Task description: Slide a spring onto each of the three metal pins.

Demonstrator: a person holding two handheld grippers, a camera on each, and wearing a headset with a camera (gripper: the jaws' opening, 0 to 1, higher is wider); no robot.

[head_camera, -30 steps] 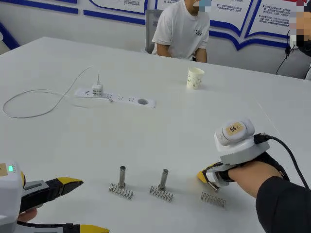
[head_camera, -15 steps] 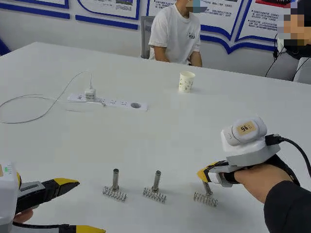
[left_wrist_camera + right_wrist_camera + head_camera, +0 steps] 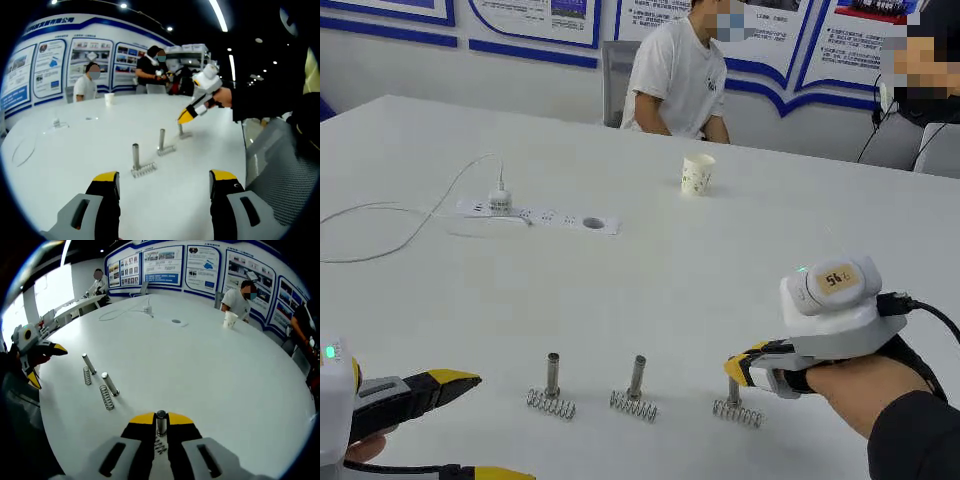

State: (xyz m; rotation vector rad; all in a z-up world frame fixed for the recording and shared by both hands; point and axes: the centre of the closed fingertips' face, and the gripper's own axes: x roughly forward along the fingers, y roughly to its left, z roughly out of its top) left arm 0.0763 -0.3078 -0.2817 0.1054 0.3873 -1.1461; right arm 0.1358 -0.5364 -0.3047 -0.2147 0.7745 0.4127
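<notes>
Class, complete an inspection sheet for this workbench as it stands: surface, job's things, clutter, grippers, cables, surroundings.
Surface: white table, no spills seen.
Job's things: left pin, middle pin and right pin upright; left spring, middle spring and right spring lie at their bases, none threaded.
Clutter: paper cup, power strip, both far side.
Grippers: left gripper open, holding nothing; right gripper shut on right pin.
Cables: white cable at power strip; black cable behind right gripper.
Surroundings: seated person, wall posters.

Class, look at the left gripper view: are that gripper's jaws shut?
No, the left gripper has its jaws wide apart, with nothing between them.
</notes>
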